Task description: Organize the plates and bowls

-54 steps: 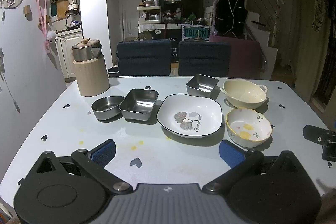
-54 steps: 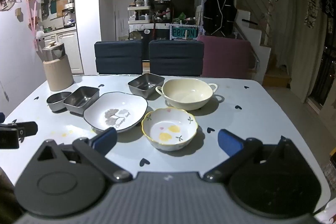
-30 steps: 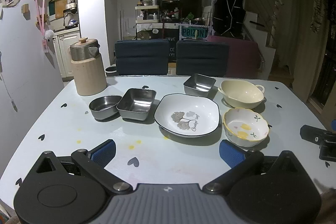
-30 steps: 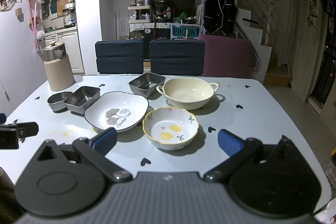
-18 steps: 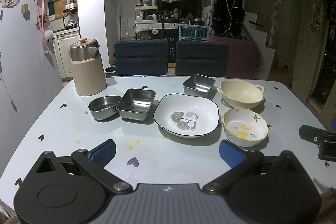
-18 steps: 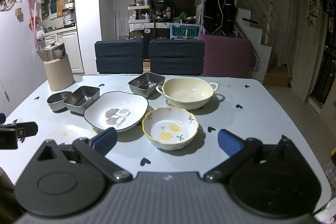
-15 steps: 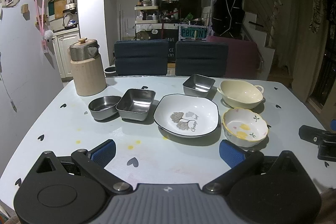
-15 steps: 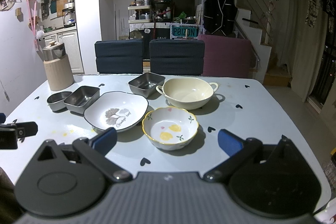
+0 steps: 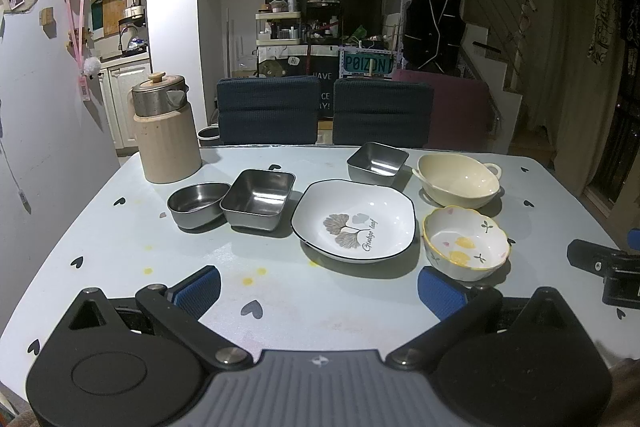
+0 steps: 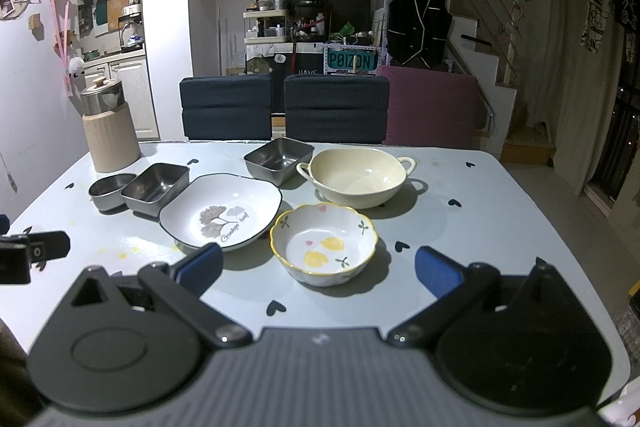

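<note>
Worktop (image 9: 120, 251): pale blue with small dark heart marks; dishes grouped mid-surface, bare surface along the near edge and at the right.

Left gripper (image 9: 319, 289): spread wide, empty, low over the near edge; nothing between its blue pads.
Right gripper (image 10: 319, 267): spread wide, empty, with the near side of the flowered bowl (image 10: 323, 243) between its pads, untouched.

Dishes, left to right:
- round steel bowl (image 9: 195, 203), touching or just beside a square steel dish (image 9: 258, 198).
- white leaf-print plate (image 9: 354, 220), centre, rim close to the square steel dish.
- second square steel dish (image 9: 377, 161), behind the plate, toward the far edge.
- cream two-handled bowl (image 9: 459, 179), right of it, near the far edge.
- flowered bowl, yellow-rimmed, in front of the cream bowl and just beside the plate.

Beige canister (image 9: 166, 131) with steel lid: far left corner, apart from the dishes.

View differences: the left wrist view shows the right gripper's black body at its right edge; the right wrist view shows the left gripper's at its left edge, plus the open right half of the worktop. Two dark blue chairs (image 10: 226, 111) stand behind the far edge.
</note>
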Demonstrator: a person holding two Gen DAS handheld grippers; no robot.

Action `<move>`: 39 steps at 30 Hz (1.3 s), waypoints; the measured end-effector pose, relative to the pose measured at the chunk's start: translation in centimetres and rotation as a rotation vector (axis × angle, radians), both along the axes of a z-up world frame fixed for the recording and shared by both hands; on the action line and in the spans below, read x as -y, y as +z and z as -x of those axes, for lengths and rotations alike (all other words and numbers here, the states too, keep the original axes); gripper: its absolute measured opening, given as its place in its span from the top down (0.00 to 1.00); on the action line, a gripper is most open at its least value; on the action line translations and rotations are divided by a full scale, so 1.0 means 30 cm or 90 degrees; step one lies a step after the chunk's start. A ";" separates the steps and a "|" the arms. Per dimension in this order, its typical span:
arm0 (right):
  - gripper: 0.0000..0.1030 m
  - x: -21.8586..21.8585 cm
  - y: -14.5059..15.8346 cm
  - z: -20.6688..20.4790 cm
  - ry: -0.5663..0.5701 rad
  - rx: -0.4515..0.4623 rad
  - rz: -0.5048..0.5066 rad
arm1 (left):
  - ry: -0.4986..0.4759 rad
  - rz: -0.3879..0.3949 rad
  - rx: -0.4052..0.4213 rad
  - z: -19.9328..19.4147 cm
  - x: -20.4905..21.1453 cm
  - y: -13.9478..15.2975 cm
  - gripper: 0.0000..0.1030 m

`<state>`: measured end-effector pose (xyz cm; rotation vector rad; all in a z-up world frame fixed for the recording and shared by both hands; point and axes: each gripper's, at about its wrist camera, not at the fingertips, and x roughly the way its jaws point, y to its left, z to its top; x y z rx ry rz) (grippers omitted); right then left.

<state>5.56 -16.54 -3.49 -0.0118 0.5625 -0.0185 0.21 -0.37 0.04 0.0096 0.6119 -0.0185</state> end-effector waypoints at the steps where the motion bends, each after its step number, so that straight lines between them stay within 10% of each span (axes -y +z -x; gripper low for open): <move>1: 0.00 0.000 0.000 0.000 0.000 0.000 0.000 | 0.000 0.000 0.000 -0.001 0.002 0.000 0.00; 39: 0.00 -0.011 -0.005 0.006 0.001 -0.002 0.001 | 0.007 0.008 -0.004 -0.025 0.069 -0.009 0.00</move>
